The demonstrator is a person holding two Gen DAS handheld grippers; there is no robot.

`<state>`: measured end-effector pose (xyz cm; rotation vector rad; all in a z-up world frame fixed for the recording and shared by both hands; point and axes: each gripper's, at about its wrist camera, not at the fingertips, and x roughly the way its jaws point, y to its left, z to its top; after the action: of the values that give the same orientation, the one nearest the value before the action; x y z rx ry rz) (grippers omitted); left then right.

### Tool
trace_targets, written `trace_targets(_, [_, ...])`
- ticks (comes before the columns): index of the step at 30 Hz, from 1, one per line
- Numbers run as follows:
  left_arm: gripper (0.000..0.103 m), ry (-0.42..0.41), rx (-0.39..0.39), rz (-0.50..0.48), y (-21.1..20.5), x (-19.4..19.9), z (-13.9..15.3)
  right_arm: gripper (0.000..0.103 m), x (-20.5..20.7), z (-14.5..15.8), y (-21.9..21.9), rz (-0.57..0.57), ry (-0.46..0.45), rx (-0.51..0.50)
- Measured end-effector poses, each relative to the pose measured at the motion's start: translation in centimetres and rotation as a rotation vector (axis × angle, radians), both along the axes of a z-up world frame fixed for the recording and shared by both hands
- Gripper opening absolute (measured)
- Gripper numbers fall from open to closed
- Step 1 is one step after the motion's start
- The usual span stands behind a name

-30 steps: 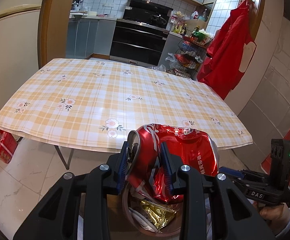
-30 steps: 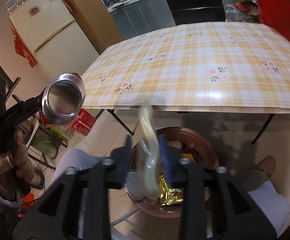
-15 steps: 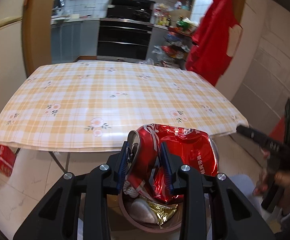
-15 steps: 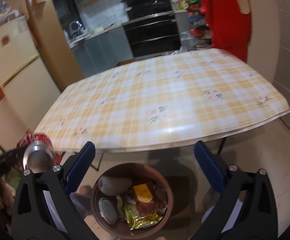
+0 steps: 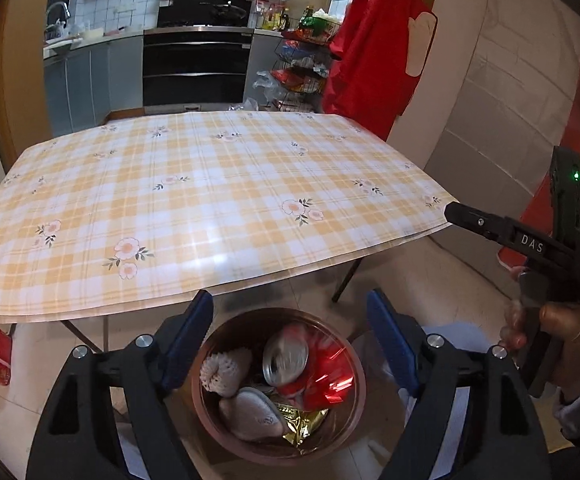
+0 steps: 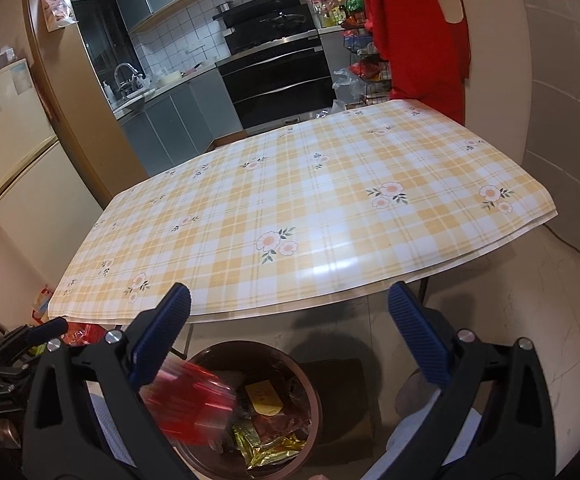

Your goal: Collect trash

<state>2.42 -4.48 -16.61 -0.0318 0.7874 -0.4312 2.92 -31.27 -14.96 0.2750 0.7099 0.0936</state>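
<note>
the left gripper (image 5: 290, 332) hangs above a round brown bin (image 5: 354, 364) with its ribbed blue pads (image 5: 188, 334) spread wide and nothing between them. in the bin a crushed red can (image 5: 290, 360) shows its round silver end, blurred, next to crinkled shiny red foil (image 5: 328, 384). beside these lie a white netted foam sleeve (image 5: 224, 370), a pale grey rounded pouch (image 5: 252, 408) and a crumpled gold wrapper (image 5: 302, 420).

the right gripper (image 6: 290, 344) is also above the bin (image 6: 290, 360), fingers wide apart and holding nothing. in its view the red can (image 6: 188, 404) is a motion-blurred streak at the bin's left rim, just under the left blue pad (image 6: 162, 336). a yellow card (image 6: 264, 398) and the gold wrapper (image 6: 266, 446) lie deeper inside.

behind the bin stands a table (image 6: 330, 200) covered with a glossy plastic cloth in yellow-and-white checks with small pink flowers; the cloth's edge overhangs. beyond it are a black oven (image 5: 196, 66), grey cabinets (image 5: 86, 84) and a red garment (image 5: 370, 48) hanging on the right. the floor is pale tile (image 6: 510, 300).
</note>
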Motion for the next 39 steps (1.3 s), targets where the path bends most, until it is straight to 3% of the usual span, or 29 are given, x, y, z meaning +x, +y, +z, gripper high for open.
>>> trace_targets(10, [0.090,-0.018,-0.012,0.121,2.8,0.0,0.7,0.097,0.0,0.2,1.4,0.025,0.013,-0.055])
trace_targets(17, [0.096,-0.074,0.003,0.184,4.6,0.2,2.7,0.097,0.0,2.1,3.6,0.072,-0.016,-0.125])
trace_targets(23, [0.097,-0.155,0.045,0.216,5.8,0.6,5.7,0.097,0.5,5.5,5.2,0.104,-0.065,-0.173])
trace_targets(29, [0.097,-0.276,0.078,0.271,7.0,0.6,10.7,0.097,0.8,10.0,6.5,0.128,-0.147,-0.219])
trace_targets(39, [0.097,-0.424,0.127,0.267,7.0,-0.7,16.6,0.097,0.4,16.1,7.9,0.146,-0.247,-0.260])
